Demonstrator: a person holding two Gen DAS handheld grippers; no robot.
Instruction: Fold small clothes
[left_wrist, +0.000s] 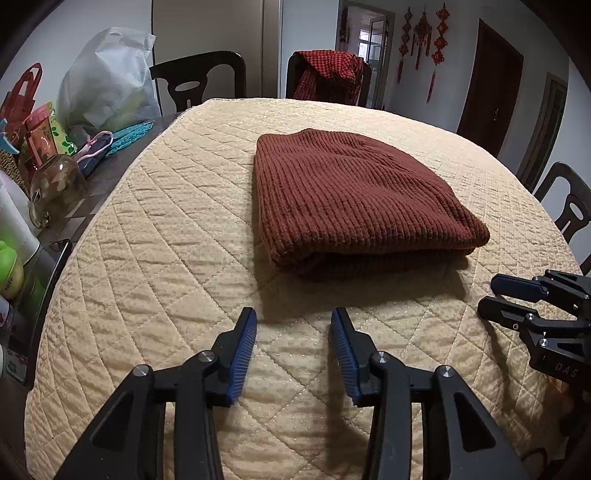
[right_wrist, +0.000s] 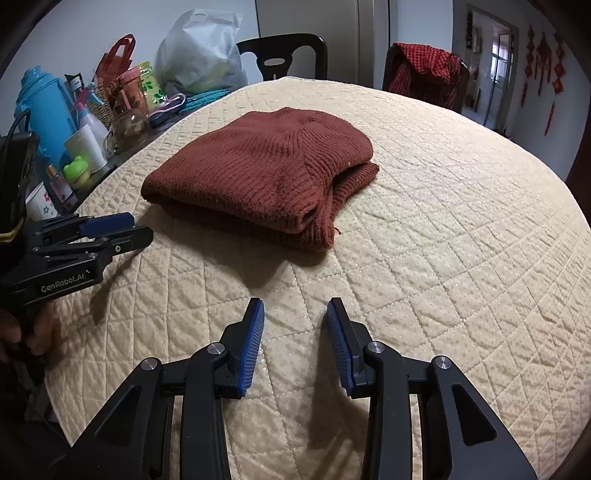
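Knitwear, one piece: a rust-brown ribbed sweater (left_wrist: 354, 199) is lying folded into a thick, roughly rectangular bundle near the middle of the quilted cloth (left_wrist: 166, 240). Several layers are stacking at its near edge, and in the right wrist view a folded-in portion with a short loose thread is showing at the bundle's right corner (right_wrist: 328, 221). The knit is running in fine vertical ribs and is looking soft and slightly fuzzy.

Covering: the cloth is spreading over the table in pale cream-yellow, stitched in a diamond pattern with a puckered, faintly glittering surface.

Grippers: the left gripper (left_wrist: 293, 343) is hovering over bare quilt just short of the sweater's near edge, its jaws standing apart with nothing between them; the fingers are black plastic with ridged blue pads (left_wrist: 243, 354). The right gripper (right_wrist: 295, 336) is sitting likewise in front of the bundle, jaws parted and empty, the sweater lying ahead and slightly left of it. Each gripper is appearing at the edge of the other's view, resting low beside the quilt and clear of the garment.

Surroundings: a blue thermos (right_wrist: 40, 110), a white plastic bag (right_wrist: 201, 51), cups and a glass jar (left_wrist: 55, 184) are crowding the table's left end. A red checked garment (left_wrist: 328, 74) is draping over a dark chair.
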